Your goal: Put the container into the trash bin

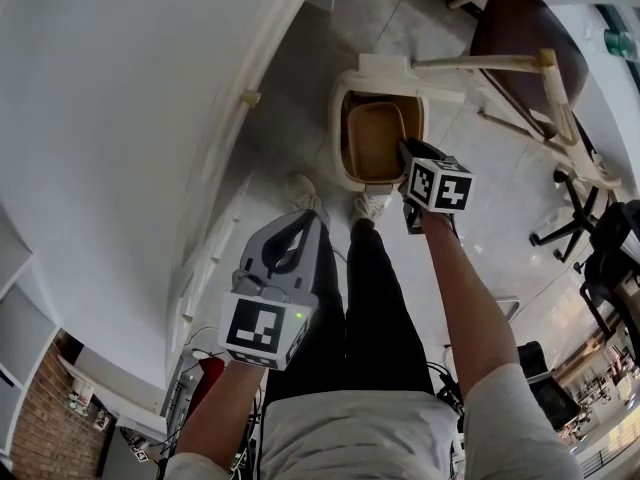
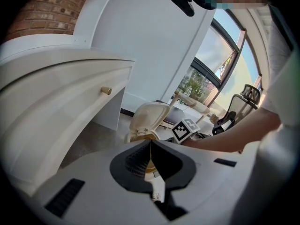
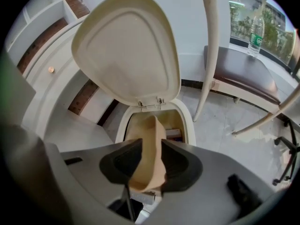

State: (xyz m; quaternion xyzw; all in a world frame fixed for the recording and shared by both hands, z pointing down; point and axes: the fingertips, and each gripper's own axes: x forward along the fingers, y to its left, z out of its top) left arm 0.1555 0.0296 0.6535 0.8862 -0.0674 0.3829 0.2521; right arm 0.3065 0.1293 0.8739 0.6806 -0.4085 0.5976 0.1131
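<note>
Container (image 3: pixel 149 125) at open bin (image 3: pixel 190 125)
Right gripper (image 3: pixel 151 143) hangs over the bin's mouth, jaws partly apart, the tan container's wall between them, not clamped; lid (image 3: pixel 126 46) raised on the far side. Left gripper (image 2: pixel 151 146), nearer and left, has its jaws closed together on nothing.

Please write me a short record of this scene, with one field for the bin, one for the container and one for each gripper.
trash bin: cream, open, lid raised
container: tan, at the trash bin's opening
right gripper: jaws apart, container between them; whether they press on it is unclear
left gripper: jaws together, empty
</note>
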